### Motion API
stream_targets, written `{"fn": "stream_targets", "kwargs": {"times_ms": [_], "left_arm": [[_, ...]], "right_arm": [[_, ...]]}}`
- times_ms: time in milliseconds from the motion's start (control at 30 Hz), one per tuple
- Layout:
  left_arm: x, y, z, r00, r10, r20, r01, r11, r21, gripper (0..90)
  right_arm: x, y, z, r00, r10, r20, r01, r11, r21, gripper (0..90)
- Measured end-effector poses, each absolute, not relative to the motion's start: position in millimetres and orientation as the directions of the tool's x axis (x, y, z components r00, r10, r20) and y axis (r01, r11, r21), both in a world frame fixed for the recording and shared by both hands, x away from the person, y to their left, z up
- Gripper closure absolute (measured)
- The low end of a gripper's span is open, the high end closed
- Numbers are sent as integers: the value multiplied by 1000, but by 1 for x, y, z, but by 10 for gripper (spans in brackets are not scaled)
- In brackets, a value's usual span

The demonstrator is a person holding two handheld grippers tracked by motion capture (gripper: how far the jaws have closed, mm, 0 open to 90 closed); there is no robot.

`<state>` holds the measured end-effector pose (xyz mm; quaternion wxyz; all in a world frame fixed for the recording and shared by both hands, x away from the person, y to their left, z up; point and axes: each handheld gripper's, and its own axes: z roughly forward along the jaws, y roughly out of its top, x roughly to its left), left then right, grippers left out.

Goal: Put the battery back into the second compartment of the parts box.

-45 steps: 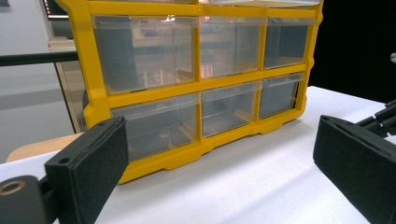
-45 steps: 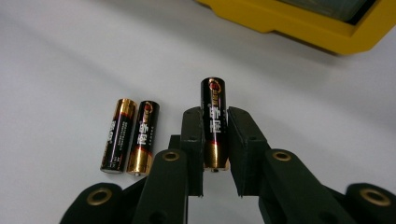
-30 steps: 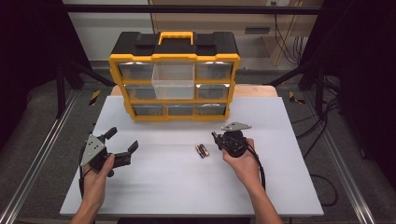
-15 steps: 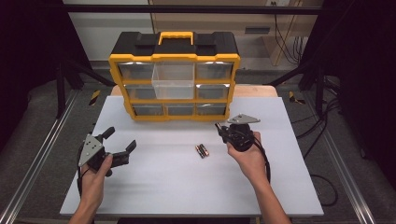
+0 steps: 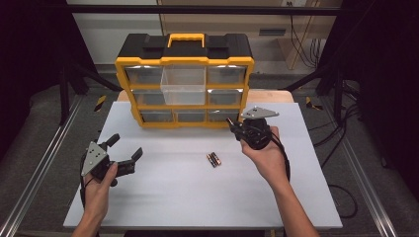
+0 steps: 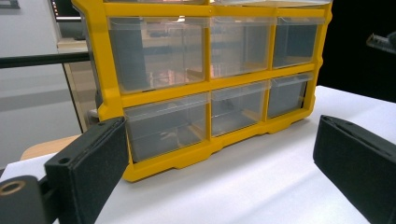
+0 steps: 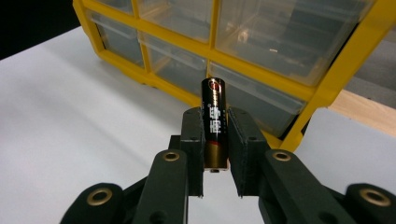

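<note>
Two batteries [image 5: 213, 159] left mid-table, at nine o'clock of right gripper [image 5: 236, 127] clamped on one battery [image 7: 214, 122]; left gripper [image 5: 124, 152] gaping, idle. Next, probably: into open drawer [image 5: 183, 86] at twelve o'clock (a guess).

The organizer [image 5: 184, 61] has a glossy yellow plastic frame, a matt black top and clear plastic drawers [image 6: 166, 122]; the table [image 5: 173, 192] is smooth matt white; the battery [image 7: 214, 121] looks shiny, between matt black rough-faced pads [image 7: 192, 140]
</note>
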<state>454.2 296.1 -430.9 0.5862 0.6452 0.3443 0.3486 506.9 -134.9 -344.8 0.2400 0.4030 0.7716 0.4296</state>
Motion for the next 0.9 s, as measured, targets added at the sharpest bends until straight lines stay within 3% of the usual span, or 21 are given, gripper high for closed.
{"fn": "stream_targets", "kwargs": {"times_ms": [900], "left_arm": [[456, 293, -433, 525, 849, 60, 40, -94, 995, 30]], "right_arm": [[511, -126, -279, -598, 800, -45, 326, 294, 899, 773]]}}
